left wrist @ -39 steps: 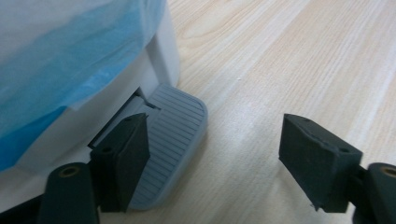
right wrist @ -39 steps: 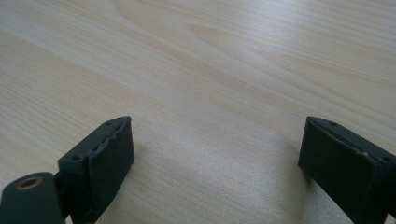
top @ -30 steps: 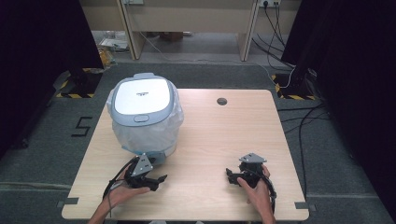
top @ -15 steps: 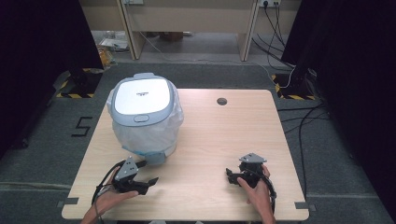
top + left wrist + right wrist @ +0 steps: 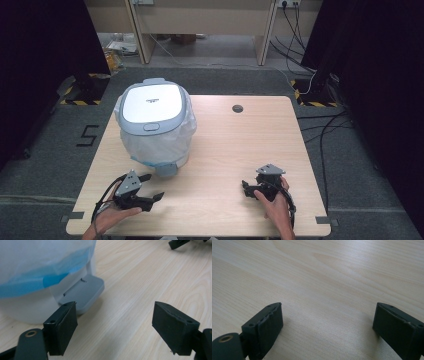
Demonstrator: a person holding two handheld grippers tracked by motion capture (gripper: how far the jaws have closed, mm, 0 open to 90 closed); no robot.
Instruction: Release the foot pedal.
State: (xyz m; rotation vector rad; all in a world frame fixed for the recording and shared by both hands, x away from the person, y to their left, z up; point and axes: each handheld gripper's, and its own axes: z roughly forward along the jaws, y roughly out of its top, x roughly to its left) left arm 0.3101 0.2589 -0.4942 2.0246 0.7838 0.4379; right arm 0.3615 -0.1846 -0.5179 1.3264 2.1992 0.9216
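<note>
A white pedal bin with a pale grey-blue lid (image 5: 151, 107) stood on the far left part of the light wooden table (image 5: 235, 150), lid down. A translucent white bag with a blue band (image 5: 150, 145) was stretched over its body, the blue edge low on the wall. The grey foot pedal (image 5: 168, 169) stuck out at the base toward the person's side.

The left gripper (image 5: 150, 189) was held near the table's front-left edge, just in front of the bin, jaws wide apart with nothing between them. In the left gripper view its black pads (image 5: 61, 330) framed bare wood, with the pedal (image 5: 83, 291) just beyond the left jaw and not touching it; the bag's blue band (image 5: 50, 277) hung above.

The right gripper (image 5: 248, 187) sat low over the front-right part of the table, well apart from the bin, held by the person's right hand (image 5: 275, 202). In the right gripper view its jaws stood apart, pads (image 5: 265, 327) empty, plain wood grain (image 5: 329, 290) between them.

A small round dark grommet hole (image 5: 237, 108) was in the tabletop near the far edge.
</note>
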